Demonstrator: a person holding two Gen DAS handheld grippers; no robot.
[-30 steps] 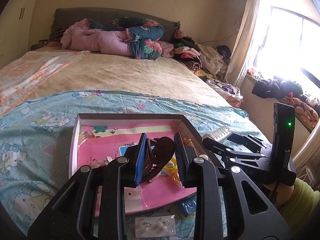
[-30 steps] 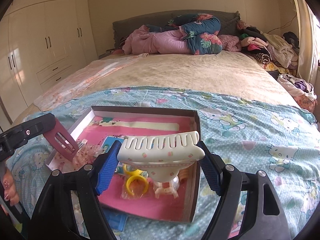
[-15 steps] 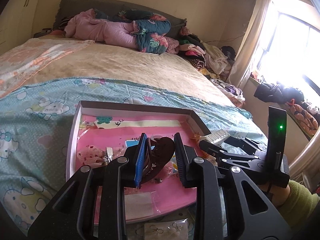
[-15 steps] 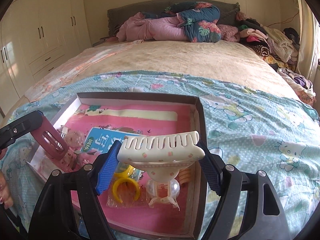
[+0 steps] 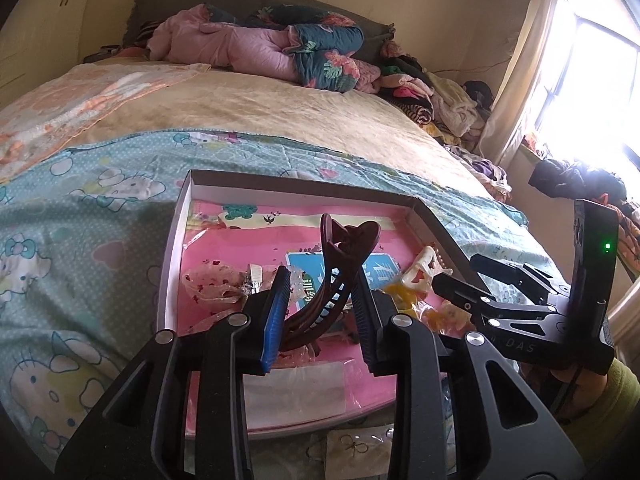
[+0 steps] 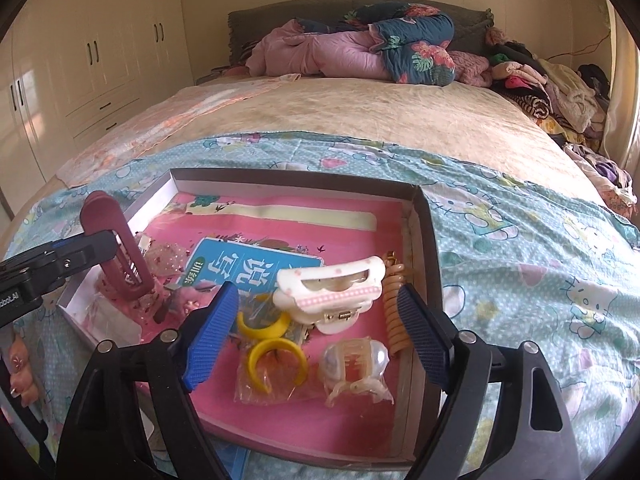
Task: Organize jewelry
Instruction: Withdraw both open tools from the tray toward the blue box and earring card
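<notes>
A shallow box with a pink lining [image 6: 416,216] [image 5: 176,240] lies on the bed. My left gripper [image 5: 320,312] is over its near left part; a dark maroon hair claw [image 5: 340,264] [image 6: 120,252] stands between its fingers, and I cannot tell whether they still grip it. My right gripper [image 6: 316,320] is open over the box's right part. The white hair claw with pink dots [image 6: 332,292] lies in the box just ahead of it, free of the fingers. Yellow rings in a bag [image 6: 272,356], a clear claw clip [image 6: 356,364] and an orange coil tie [image 6: 394,304] lie beside it.
A blue booklet [image 6: 252,268] and small bagged trinkets [image 5: 216,284] lie in the box. A bag of earrings [image 5: 352,448] lies on the Hello Kitty sheet [image 6: 540,272] in front of the box. Bedding and clothes are piled at the headboard and right side.
My right gripper opened and the white claw dropped into the box's right part. Both grippers moved lower over the box. The left fingers stand wider, with the maroon claw still between them.
</notes>
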